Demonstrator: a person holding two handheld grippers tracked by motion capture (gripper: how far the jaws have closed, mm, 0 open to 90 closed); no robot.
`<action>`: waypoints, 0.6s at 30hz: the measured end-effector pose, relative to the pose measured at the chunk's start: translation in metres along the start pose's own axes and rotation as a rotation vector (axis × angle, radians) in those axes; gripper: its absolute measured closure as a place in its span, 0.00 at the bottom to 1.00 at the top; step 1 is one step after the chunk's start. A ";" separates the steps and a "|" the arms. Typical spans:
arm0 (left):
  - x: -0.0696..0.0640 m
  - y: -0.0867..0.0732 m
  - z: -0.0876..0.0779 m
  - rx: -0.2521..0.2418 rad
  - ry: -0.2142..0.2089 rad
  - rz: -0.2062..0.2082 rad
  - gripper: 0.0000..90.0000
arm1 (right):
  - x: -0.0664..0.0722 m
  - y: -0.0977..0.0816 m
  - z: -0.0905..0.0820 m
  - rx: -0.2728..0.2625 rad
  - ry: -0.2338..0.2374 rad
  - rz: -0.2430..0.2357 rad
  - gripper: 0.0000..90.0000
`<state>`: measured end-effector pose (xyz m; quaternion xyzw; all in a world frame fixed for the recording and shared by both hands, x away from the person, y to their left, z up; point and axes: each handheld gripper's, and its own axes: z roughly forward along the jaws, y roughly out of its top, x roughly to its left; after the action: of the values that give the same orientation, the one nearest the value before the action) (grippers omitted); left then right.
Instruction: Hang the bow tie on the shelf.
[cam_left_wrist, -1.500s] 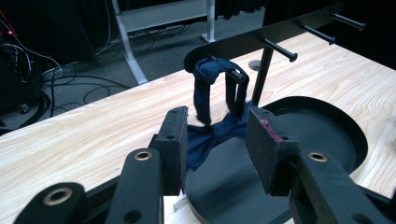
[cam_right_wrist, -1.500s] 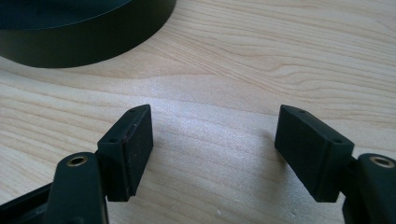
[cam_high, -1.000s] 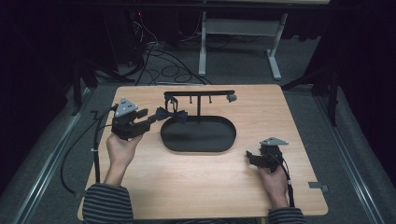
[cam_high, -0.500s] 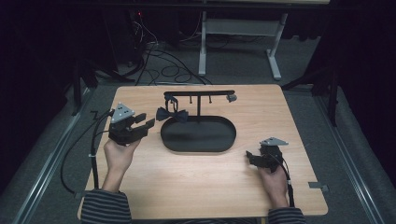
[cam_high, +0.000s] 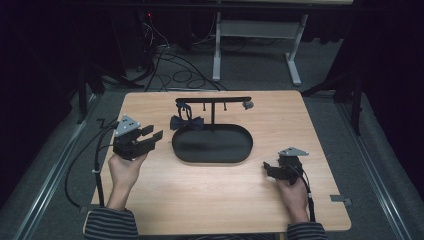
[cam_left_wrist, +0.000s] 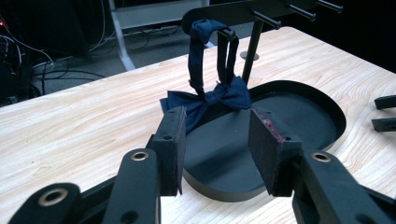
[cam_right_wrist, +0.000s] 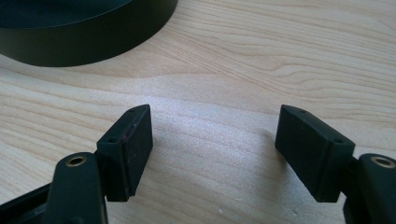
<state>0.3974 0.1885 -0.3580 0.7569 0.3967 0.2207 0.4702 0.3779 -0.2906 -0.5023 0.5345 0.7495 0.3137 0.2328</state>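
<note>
Hanging at frame centre, a bow tie (cam_left_wrist: 212, 98) dangles from the rack (cam_high: 212, 100) above the tray (cam_high: 212, 159); we see left gripper (cam_left_wrist: 215, 144) and right gripper (cam_right_wrist: 214, 149) jaws apart, empty.

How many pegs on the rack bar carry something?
1: the bow tie hangs by its strap from the peg at the bar's left end; the other pegs look bare.

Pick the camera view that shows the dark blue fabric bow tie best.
The left gripper view: the dark blue fabric bow tie is close and sharp there, its strap looped over a peg of the black metal rack, its bow at the black oval tray's rim. The high view shows it small and dark.
</note>
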 end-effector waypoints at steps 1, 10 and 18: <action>0.000 0.000 0.000 0.000 0.000 0.000 0.64 | 0.000 0.000 0.000 0.000 0.000 0.000 0.32; 0.000 -0.006 0.000 0.010 0.012 0.005 0.64 | 0.000 0.000 0.000 0.000 0.000 0.000 0.32; -0.001 -0.015 -0.001 0.022 0.010 0.006 0.63 | 0.000 0.000 0.000 0.000 0.000 -0.001 0.32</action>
<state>0.3899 0.1915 -0.3702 0.7620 0.3993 0.2213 0.4593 0.3778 -0.2906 -0.5024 0.5340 0.7498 0.3136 0.2328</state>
